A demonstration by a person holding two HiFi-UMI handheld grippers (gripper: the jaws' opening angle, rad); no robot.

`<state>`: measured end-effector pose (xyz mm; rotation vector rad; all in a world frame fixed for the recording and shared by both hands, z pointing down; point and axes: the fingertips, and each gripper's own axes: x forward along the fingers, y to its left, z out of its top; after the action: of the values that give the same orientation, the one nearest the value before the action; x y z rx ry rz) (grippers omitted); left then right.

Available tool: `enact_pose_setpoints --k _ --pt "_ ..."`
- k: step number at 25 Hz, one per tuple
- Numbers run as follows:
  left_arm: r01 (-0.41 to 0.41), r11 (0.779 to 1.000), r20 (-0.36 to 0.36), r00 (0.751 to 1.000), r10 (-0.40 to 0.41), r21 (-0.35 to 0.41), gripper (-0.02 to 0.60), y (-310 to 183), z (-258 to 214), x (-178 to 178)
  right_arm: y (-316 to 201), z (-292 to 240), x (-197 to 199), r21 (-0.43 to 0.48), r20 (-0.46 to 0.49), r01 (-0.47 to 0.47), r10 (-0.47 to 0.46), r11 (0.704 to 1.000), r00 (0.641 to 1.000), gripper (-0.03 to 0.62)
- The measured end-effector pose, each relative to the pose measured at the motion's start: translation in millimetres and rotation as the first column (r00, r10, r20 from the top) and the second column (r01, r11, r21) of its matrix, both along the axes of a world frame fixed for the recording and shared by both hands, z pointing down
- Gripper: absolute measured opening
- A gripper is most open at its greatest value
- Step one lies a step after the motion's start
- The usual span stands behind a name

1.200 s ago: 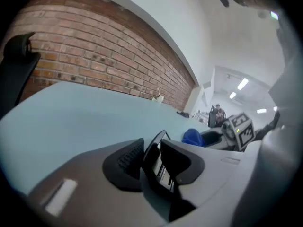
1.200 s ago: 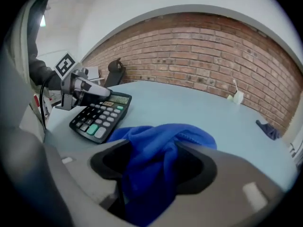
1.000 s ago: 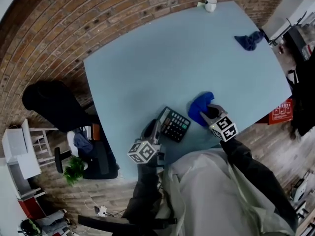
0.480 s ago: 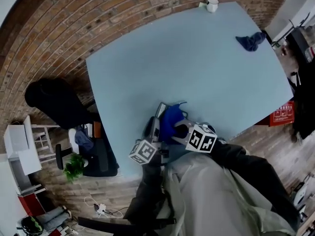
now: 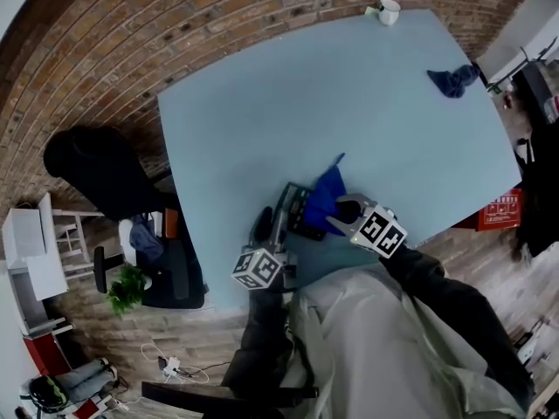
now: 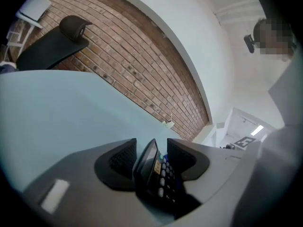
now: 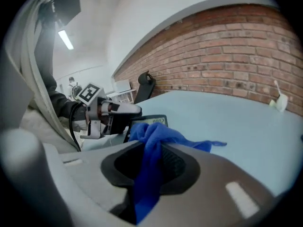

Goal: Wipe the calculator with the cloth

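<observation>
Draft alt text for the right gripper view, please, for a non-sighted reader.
The right tool pinches a blue cloth in front of a calculator standing between the opening jaws of the left tool, over a blue table by a brick wall.

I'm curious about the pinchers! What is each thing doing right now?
Calculator: tipped up on its edge, display lit.
Blue cloth: pinched and bunched up.
Left gripper: jaws opening, calculator between them.
Right gripper: shut on the blue cloth.
Dark cloth: crumpled, far from both grippers.
Cup: upright.
</observation>
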<state>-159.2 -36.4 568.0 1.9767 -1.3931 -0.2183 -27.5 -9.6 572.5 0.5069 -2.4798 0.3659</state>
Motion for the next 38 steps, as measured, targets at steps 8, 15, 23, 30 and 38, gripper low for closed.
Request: enact_pose_setpoints --k 8,15,23,30,38 --pt "-0.186 0.981 0.499 0.845 0.192 -0.061 0.297 -12 28 16 11 30 2 -0.049 -0.007 -0.012 0.011 0.999 1.000 0.097" --pt "-0.232 0.971 0.434 0.871 0.232 -0.053 0.142 -11 22 28 12 30 1 -0.116 0.060 -0.031 0.039 0.993 0.997 0.097" --pt "-0.021 0.999 0.026 0.999 0.022 -0.032 0.052 -16 -9 25 41 2 -34 -0.040 0.012 0.158 -0.158 0.987 0.987 0.095" --pt "0.047 0.997 -0.175 0.984 -0.037 0.054 0.052 -23 -68 18 -27 -43 11 0.075 0.065 -0.069 0.064 0.995 0.996 0.095" --pt "0.123 0.988 -0.288 0.953 -0.090 0.098 0.052 -27 -110 7 28 -109 -31 0.144 0.092 0.145 -0.159 0.979 0.983 0.095"
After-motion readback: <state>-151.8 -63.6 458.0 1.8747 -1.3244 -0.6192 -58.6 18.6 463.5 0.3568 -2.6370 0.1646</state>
